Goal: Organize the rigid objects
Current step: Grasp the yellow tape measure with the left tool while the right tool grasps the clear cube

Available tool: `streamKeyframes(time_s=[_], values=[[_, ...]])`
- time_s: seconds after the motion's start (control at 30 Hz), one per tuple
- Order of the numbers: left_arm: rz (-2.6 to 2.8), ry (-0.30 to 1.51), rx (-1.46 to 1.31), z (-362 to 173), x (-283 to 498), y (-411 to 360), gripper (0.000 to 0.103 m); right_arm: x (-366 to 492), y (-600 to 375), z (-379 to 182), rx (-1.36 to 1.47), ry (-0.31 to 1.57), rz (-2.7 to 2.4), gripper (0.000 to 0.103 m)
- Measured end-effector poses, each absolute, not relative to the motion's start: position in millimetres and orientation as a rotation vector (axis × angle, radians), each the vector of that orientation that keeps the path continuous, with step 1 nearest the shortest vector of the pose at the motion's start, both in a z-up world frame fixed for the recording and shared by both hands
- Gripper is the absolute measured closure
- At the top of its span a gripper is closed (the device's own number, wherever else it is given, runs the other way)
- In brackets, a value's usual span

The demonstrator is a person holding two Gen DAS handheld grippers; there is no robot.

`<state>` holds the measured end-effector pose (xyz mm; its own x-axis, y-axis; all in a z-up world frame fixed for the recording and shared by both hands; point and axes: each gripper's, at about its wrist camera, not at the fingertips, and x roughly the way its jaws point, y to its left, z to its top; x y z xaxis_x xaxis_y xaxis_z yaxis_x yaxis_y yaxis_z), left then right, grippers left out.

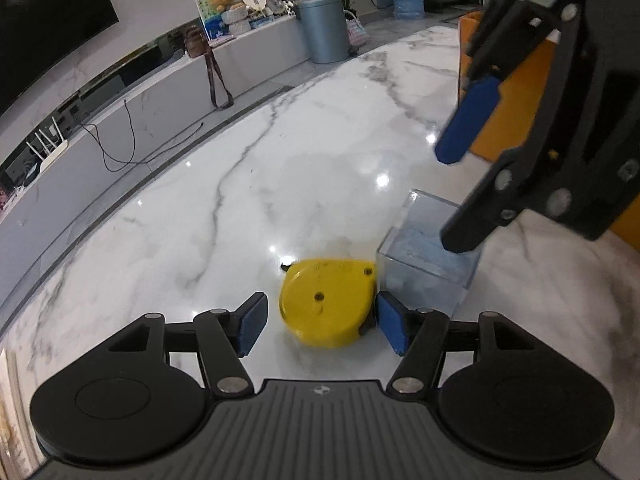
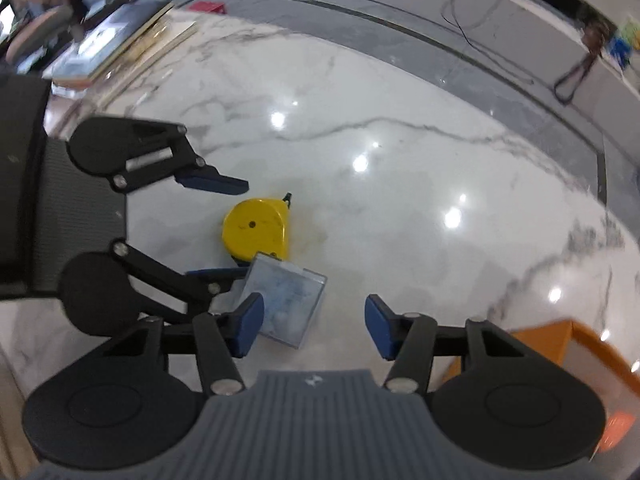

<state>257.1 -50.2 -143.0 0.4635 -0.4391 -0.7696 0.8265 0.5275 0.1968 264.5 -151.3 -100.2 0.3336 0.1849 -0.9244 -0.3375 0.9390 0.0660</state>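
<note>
- Your left gripper (image 1: 322,322) has its jaws wide, straddling the yellow tape (image 1: 328,300) on the marble counter (image 1: 240,184); nothing is gripped.
- The clear box (image 1: 426,256) touches the tape's right side, so the right pad (image 1: 392,322) may nudge it on closing.
- Your right gripper (image 2: 314,326), jaws wide and empty, hovers over the box; the two grippers could collide.
- The orange bin (image 2: 560,344) sits at the right.

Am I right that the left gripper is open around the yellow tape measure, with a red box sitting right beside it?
Not quite: the box beside the yellow tape measure is clear, not red, as the left wrist view shows. The left gripper is indeed open around the tape measure.
</note>
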Motion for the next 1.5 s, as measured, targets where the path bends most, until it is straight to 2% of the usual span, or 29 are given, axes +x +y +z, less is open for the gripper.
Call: streamKeyframes(time_s=[0.1, 0.17, 0.37, 0.5, 0.67, 0.73, 1.1, 1.23, 1.4, 1.5], values=[[-0.842, 0.726, 0.583, -144, 261, -53, 0.031, 266, -153, -102, -0.069, 1.206, 0.343, 0.044], [-0.847, 0.739, 0.561, -143, 263, -55, 0.04, 267, -151, -106, -0.048, 1.219, 0.324, 0.042], [-0.798, 0.789, 0.554, -140, 258, -44, 0.041, 268, -144, -114, 0.013, 1.234, 0.278, 0.039], [-0.75, 0.838, 0.567, -135, 244, -20, 0.041, 269, -138, -121, 0.012, 1.243, 0.255, 0.041], [-0.731, 0.88, 0.564, -130, 213, 6, 0.042, 261, -132, -124, -0.017, 1.231, 0.262, 0.049], [-0.742, 0.89, 0.577, -128, 199, 13, 0.042, 249, -129, -122, -0.038, 1.235, 0.293, 0.053], [-0.673, 1.007, 0.578, -124, 136, 37, 0.042, 143, -100, -115, -0.147, 1.208, 0.421, 0.053], [-0.638, 1.017, 0.554, -126, 123, 43, 0.037, 118, -99, -116, -0.12, 1.186, 0.417, 0.053], [-0.607, 0.999, 0.483, -128, 121, 49, 0.034, 100, -102, -109, -0.1, 1.077, 0.336, 0.039], [-0.601, 0.994, 0.491, -128, 120, 47, 0.033, 99, -104, -110, -0.016, 1.065, 0.298, 0.04]])
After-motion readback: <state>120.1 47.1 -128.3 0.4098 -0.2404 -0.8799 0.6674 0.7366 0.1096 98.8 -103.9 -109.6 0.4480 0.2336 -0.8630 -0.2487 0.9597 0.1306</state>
